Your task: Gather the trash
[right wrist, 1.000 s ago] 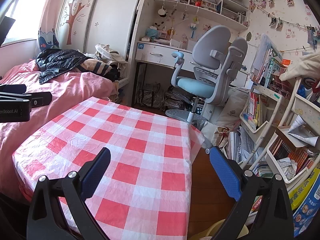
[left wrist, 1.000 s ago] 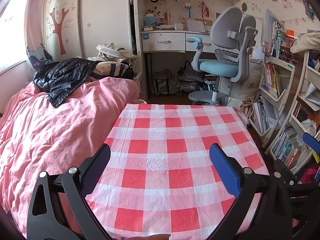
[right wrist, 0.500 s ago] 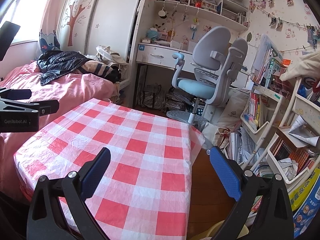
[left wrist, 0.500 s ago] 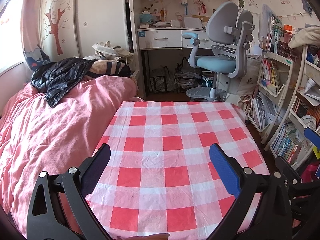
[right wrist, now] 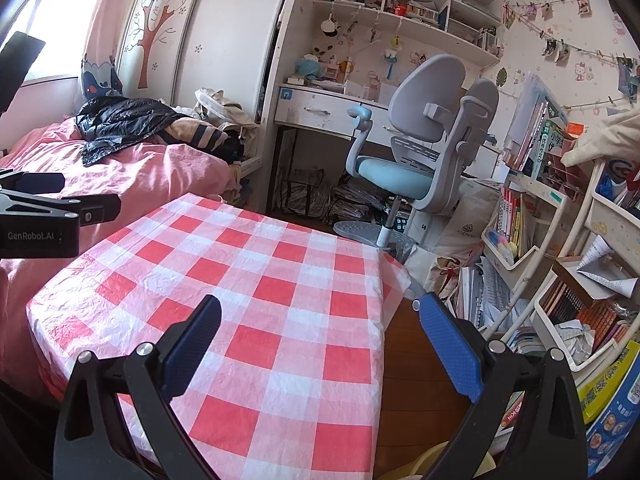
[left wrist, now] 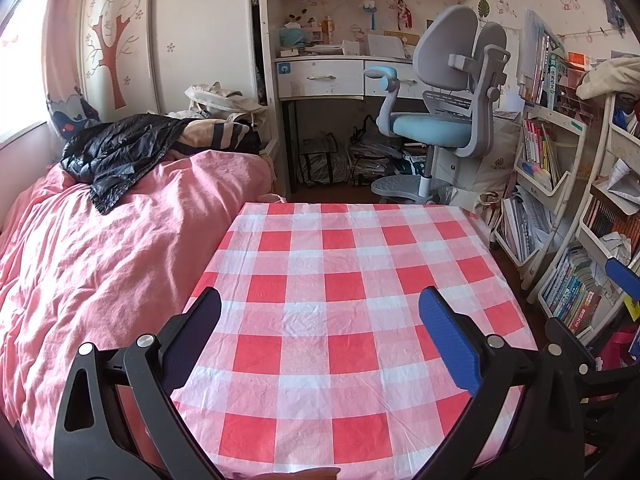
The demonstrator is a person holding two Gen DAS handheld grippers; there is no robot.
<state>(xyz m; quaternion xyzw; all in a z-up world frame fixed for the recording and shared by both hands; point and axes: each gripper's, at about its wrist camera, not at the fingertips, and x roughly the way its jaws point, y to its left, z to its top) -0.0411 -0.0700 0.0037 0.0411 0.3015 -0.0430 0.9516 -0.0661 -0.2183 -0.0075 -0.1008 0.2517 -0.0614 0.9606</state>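
No trash piece shows on the red-and-white checked cloth worktop (left wrist: 344,292) in either view, so I can't place the task's thing; the nearest candidates are crumpled white paper wads (right wrist: 576,336) in the low white bin on the shelving to my right, and whether those count I can't tell. No bag or bin for collecting is in view either. Judging by that, the task is either just starting or the worktop part is done, with nothing picked up right now. My left gripper (left wrist: 320,332) hangs over the near edge of the worktop, fingers spread wide, nothing between them. My right gripper (right wrist: 320,338) sits over the worktop's right corner and the wood floor (right wrist: 416,376), fingers also spread, empty. Counts: two grippers, one worktop, zero items on it. Further out: one pink-quilted bed (left wrist: 104,264) touching the worktop's left side, one black jacket (left wrist: 116,152) on it, one grey-and-blue swivel chair (left wrist: 440,120) by the white desk.
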